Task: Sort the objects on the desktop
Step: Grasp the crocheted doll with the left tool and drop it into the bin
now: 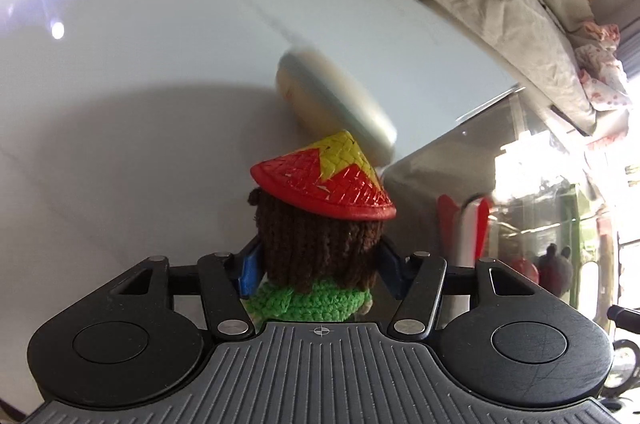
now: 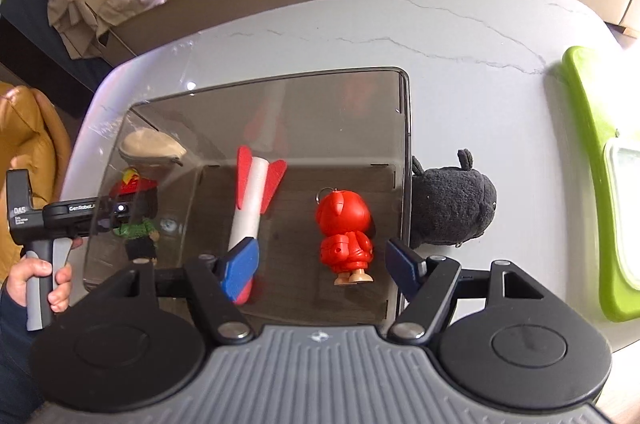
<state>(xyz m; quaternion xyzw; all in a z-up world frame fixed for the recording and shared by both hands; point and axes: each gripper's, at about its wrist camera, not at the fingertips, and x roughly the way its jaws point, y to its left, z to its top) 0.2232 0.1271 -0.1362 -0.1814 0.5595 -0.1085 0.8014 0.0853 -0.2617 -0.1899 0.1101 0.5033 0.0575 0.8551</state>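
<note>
On the tabletop point(image 2: 460, 24): clear smoky box point(image 2: 404, 128), with rocket toy point(image 2: 256, 192) and red figure point(image 2: 346, 228) lying inside.
Beside the box: dark plush point(image 2: 452, 204), touching its right wall.
Left gripper point(image 1: 316, 264): fingers clamped on crochet doll point(image 1: 316, 244) with red-yellow hat, outside the box's left wall.
Right gripper point(image 2: 320, 264): fingers apart, holding nothing, above the box.
Far right: green tray point(image 2: 592, 152).

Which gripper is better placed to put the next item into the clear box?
Left. The left gripper is shut on the crochet doll, right beside the clear box. The right gripper is open and empty above the red figure already inside.
</note>
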